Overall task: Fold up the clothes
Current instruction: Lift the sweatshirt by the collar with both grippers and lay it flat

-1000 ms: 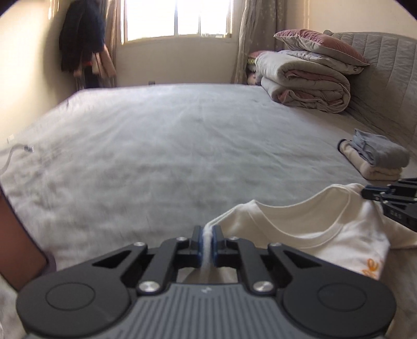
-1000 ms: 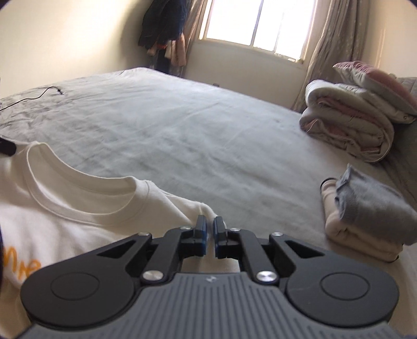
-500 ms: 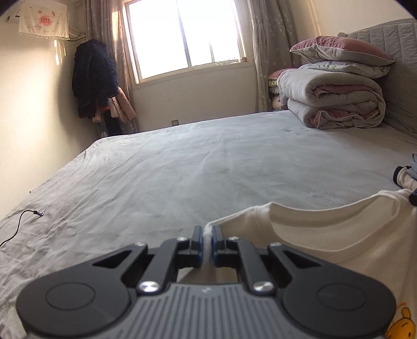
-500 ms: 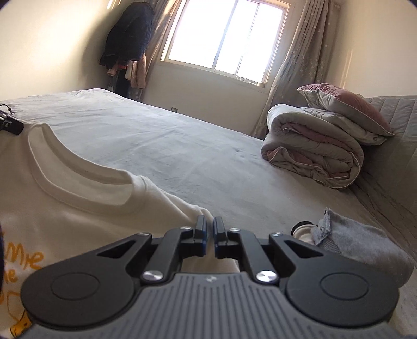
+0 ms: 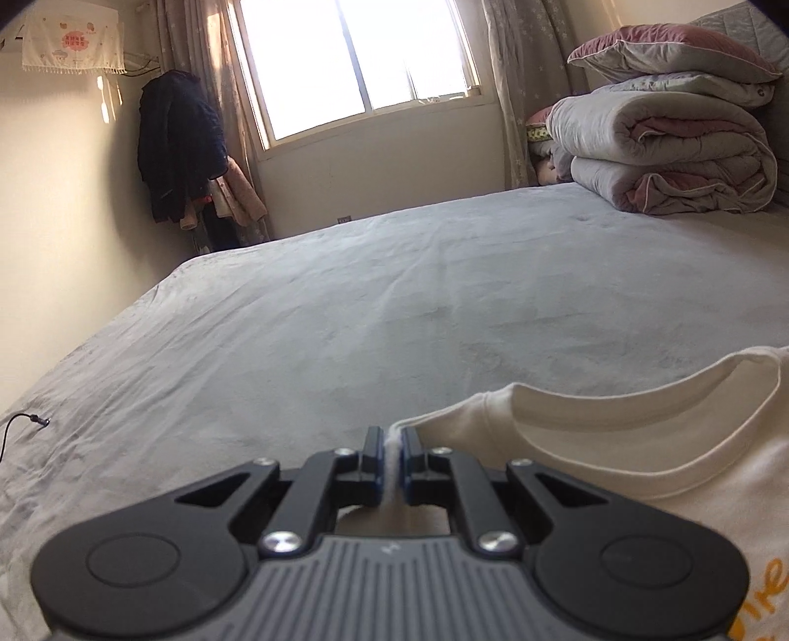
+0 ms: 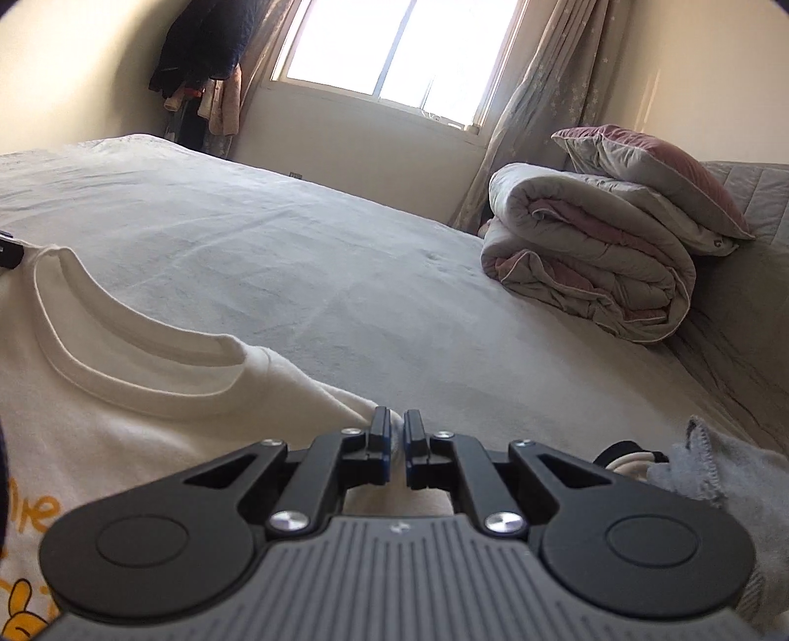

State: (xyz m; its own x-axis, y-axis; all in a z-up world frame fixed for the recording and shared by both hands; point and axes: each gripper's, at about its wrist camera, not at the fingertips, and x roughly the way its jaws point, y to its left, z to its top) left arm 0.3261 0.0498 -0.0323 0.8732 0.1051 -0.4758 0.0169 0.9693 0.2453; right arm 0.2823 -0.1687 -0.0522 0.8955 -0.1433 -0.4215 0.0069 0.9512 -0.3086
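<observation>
Both claws (image 5: 392, 456) (image 6: 397, 444) pinching cream shirt (image 5: 616, 444)

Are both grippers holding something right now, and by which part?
Yes. The left gripper pinches the cream T-shirt at one shoulder beside the collar; the right gripper pinches its other shoulder.

We hold the right gripper (image 6: 397, 446) low over the bed (image 6: 345, 276), its jaws nearly together and pinching the shoulder edge of the cream T-shirt (image 6: 148, 424). The shirt's ribbed neckline curves away to the left, and orange printed letters show at its lower left. A grey folded garment (image 6: 730, 473) lies just right of our gripper, near the bed's right edge. A rolled quilt (image 6: 591, 261) with a pillow (image 6: 651, 167) on top sits at the far right corner, below the curtained window (image 6: 394, 44).
</observation>
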